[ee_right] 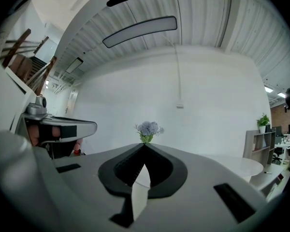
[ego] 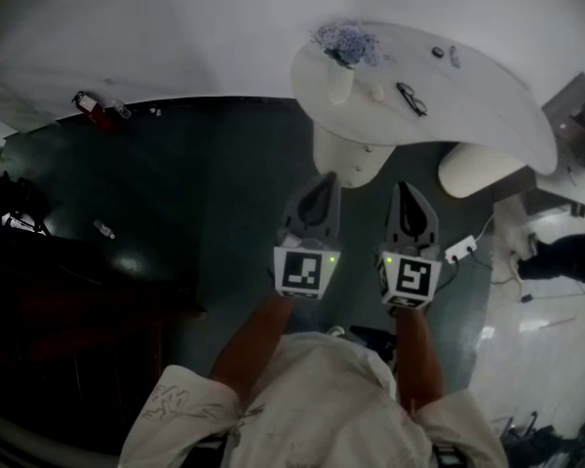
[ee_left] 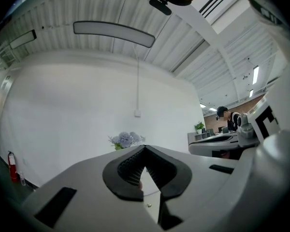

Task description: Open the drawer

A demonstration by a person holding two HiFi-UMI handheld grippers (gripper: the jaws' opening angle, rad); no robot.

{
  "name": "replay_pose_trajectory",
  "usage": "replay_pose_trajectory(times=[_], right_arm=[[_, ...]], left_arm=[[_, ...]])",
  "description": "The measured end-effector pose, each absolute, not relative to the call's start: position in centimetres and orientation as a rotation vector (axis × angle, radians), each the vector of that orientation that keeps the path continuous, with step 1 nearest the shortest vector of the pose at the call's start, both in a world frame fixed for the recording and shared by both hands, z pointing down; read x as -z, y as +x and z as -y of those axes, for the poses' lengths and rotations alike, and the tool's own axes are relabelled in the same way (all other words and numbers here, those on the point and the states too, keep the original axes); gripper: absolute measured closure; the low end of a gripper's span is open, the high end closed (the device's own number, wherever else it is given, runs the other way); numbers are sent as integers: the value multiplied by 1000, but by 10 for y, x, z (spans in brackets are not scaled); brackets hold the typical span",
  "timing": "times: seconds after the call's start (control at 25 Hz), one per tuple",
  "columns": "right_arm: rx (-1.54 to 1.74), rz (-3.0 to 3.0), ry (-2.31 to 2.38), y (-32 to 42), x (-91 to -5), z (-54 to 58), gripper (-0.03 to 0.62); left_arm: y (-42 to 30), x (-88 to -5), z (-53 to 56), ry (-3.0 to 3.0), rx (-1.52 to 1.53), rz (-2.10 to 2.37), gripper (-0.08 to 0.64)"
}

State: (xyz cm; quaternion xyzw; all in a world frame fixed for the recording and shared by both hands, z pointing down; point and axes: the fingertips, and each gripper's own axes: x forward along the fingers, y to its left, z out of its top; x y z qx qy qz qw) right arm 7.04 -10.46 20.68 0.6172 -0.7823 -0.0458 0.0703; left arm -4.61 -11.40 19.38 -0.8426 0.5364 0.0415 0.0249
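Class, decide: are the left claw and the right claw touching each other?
Apart. Head view shows floor between the left claw and right claw.

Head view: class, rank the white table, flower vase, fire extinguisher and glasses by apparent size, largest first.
1. white table
2. flower vase
3. fire extinguisher and glasses look alike; too close to rank.

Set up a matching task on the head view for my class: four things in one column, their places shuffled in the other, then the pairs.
1 flowers
2 glasses
3 fire extinguisher
4 power strip

A on the floor against the wall
B in the white vase
C on the floor below the table's right end
D flat on the table top

Pairs: 1-B, 2-D, 3-A, 4-C
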Motion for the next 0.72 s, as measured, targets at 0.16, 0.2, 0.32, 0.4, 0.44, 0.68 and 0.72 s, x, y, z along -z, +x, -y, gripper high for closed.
replay_pose_trajectory(times=[0.16, 0.2, 0.32, 0.4, 0.44, 0.68, 0.72], right_arm=[[131, 2325, 1874, 63, -216, 137, 586], [130, 2318, 1878, 61, -218, 144, 586], [107, 2300, 1894, 55, -226, 162, 586], [88, 2286, 1903, 52, -232, 172, 586], [82, 2280, 1908, 51, -236, 176, 586], [35, 2266, 1904, 50, -270, 199, 586], [23, 2269, 1901, 53, -279, 202, 586]], left_arm=[[-53, -199, 149, -2625, -134, -1628, 565], [-56, -201, 156, -2630, -139, -1626, 564], [-64, -210, 177, -2651, -135, -1623, 565], [-66, -217, 189, -2669, -136, -1621, 565], [-67, -221, 195, -2676, -131, -1619, 565], [-60, -255, 221, -2694, -83, -1646, 563], [-56, -263, 224, -2700, -62, -1649, 565]])
